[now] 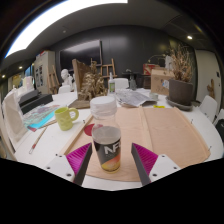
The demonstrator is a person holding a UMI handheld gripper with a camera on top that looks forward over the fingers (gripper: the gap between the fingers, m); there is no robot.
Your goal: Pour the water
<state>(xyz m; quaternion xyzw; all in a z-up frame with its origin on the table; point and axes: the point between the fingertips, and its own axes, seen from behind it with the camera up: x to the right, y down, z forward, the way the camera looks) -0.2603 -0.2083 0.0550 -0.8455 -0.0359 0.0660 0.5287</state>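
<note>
- Between the two fingers of the gripper [112, 160] stands a clear plastic bottle [106, 138] with a white cap, upright on the tabletop [185, 135].
- Whether the magenta pads [143, 157] press on the bottle or leave a gap is hard to tell; the bottle's base seems to rest on its own on the tabletop, so the fingers look spread around it rather than clamped.
- A dark label with pale lettering wraps the bottle's lower half; the letters are too small to read surely.
- Under and beyond the bottle lies a tan sheet of paper or card [160, 130], its near edge cut off behind the fingers.
- Left of the bottle, well apart, stands a yellow-green mug [65, 118] with its handle to the right.
- Near the mug lies a blue flat thing [42, 119], perhaps a book; its kind is unclear.
- A small reddish thing [89, 129] lies just behind the bottle, partly hidden by it.
- Farther back the tabletop carries a clutter of pale cups and papers [128, 97], too small to sort out.
- Beyond the tabletop the room is dim, with boxes and shelves barely made out.
</note>
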